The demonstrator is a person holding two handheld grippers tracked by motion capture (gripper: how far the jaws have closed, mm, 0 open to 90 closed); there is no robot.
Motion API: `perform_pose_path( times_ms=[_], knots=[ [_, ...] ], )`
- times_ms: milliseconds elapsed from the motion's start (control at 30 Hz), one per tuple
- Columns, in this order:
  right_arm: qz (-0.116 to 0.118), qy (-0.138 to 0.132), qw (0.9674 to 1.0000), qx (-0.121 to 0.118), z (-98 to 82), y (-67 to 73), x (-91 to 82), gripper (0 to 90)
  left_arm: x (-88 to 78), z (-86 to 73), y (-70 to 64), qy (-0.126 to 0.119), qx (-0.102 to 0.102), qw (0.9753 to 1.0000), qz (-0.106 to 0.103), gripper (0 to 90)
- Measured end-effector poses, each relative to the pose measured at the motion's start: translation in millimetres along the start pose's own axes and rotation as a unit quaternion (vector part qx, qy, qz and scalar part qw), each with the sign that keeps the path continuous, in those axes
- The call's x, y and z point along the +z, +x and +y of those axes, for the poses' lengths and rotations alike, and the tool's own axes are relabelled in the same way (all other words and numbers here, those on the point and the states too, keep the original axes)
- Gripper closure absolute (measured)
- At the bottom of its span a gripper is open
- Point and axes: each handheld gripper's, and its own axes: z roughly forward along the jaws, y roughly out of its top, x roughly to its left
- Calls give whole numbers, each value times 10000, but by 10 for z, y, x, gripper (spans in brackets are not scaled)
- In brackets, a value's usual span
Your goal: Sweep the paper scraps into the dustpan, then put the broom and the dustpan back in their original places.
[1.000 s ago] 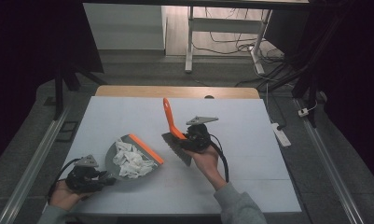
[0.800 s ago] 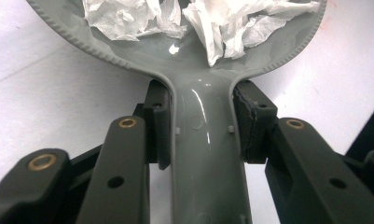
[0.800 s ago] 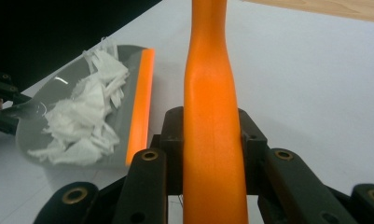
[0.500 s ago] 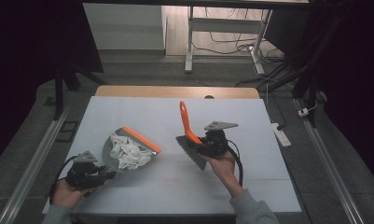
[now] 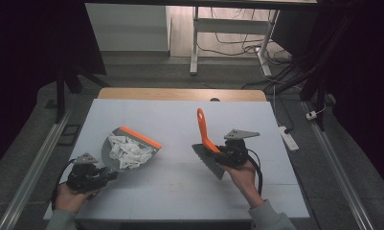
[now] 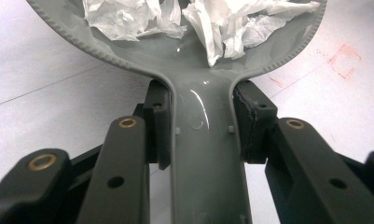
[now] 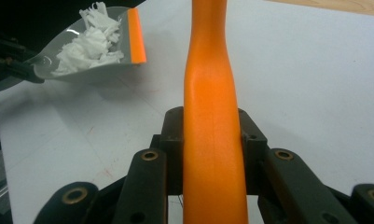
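Gripping grey dustpan [image 5: 114, 152] by handle, left gripper [image 5: 90, 176] clamped, pads pressing both handle sides at table's near-left. Crumpled white paper [image 5: 127, 150] piled in pan behind orange lip [image 5: 141, 137]. Right gripper [image 5: 230, 152] clamped on orange brush handle [image 5: 204, 129], handle angled up and away, dark bristles [image 5: 208, 161] low toward person. Brush well apart from dustpan, over white table [image 5: 170, 120] right of centre.

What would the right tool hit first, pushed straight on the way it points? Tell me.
Likely nothing close: the right tool, shut on the brush, faces bare table; the dustpan sits off left.
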Motion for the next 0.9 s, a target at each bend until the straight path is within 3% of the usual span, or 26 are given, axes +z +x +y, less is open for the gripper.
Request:
perform_pose_path(
  times_ms=[200, 667, 900],
  knots=[
    [93, -23, 9999, 63, -49, -31, -122, 704, 9, 25, -40, -56, -136, 9999, 80, 616],
    [218, 196, 9996, -25, -196, -56, -299, 704, 93, 173, -181, -180, -315, 9989, 309, 616],
    [249, 276, 9993, 9, -242, -74, -350, 704, 125, 183, -190, -206, -538, 9974, 432, 616]
  ],
)
